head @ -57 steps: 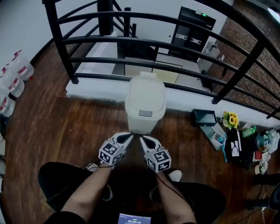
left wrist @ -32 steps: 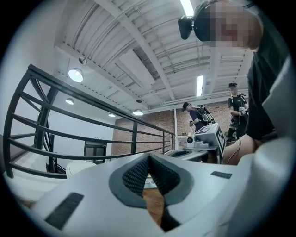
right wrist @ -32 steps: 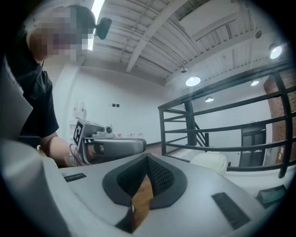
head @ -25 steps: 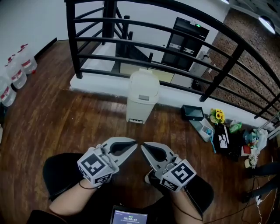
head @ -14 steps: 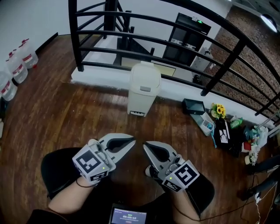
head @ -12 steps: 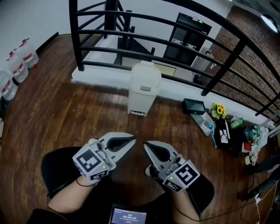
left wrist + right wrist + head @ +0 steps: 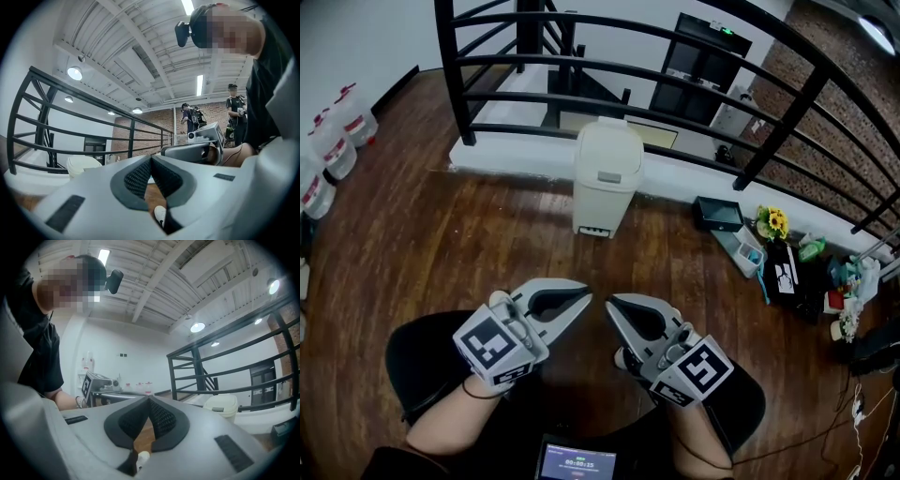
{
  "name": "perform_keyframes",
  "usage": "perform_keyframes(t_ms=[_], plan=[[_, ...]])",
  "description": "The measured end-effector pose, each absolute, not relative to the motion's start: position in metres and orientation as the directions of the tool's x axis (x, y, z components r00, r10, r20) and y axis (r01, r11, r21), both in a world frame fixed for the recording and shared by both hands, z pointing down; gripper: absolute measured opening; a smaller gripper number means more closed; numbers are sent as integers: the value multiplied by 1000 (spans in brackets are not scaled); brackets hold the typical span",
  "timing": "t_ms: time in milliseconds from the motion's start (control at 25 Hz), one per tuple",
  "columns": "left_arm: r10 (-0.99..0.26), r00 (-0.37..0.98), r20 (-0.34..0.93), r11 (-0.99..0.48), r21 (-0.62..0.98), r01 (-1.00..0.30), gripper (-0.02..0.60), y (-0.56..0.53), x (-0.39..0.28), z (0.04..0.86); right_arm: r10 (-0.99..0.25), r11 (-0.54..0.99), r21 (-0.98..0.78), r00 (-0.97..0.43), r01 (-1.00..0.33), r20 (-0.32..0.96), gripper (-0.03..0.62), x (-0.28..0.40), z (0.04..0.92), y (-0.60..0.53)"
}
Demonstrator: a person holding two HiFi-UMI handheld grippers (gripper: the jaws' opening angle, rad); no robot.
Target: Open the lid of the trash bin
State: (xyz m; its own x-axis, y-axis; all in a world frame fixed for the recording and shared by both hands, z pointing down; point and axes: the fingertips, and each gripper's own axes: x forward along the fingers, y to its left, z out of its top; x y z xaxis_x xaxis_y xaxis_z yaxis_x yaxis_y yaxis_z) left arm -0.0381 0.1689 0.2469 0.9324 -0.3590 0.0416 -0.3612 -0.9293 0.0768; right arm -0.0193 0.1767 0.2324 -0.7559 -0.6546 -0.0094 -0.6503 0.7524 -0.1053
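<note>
The cream trash bin (image 7: 605,173) stands on the wooden floor against the white ledge below the railing, with its lid down. It also shows small and far off as the bin (image 7: 82,165) in the left gripper view and the bin (image 7: 224,405) in the right gripper view. My left gripper (image 7: 585,296) and right gripper (image 7: 609,302) hover side by side over my lap, well short of the bin. Both are shut with nothing between the jaws. From the left gripper (image 7: 151,157) and the right gripper (image 7: 149,400), the jaw tips meet.
A black metal railing (image 7: 675,84) runs behind the bin. Water bottles (image 7: 328,141) stand at the far left. A dark green box (image 7: 717,214), yellow flowers (image 7: 776,223) and small clutter lie on the floor at right. A screen (image 7: 575,464) sits at the bottom edge.
About two seconds ago both grippers were close to the bin's foot; now they are farther back from it, near my lap. In the last second they barely moved. The lid stayed down.
</note>
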Motion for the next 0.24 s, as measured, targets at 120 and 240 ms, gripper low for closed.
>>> perform_keyframes(t_ms=[120,240], plan=[[-361,931,48,-929,70,-364,39,168,-39,250,-650,756,-110,-760,-645,-7,18,-21,234,177],[-363,930,47,-928,75,-366,38,168,-41,251,-646,760,-108,-764,-641,-4,18,-23,236,177]])
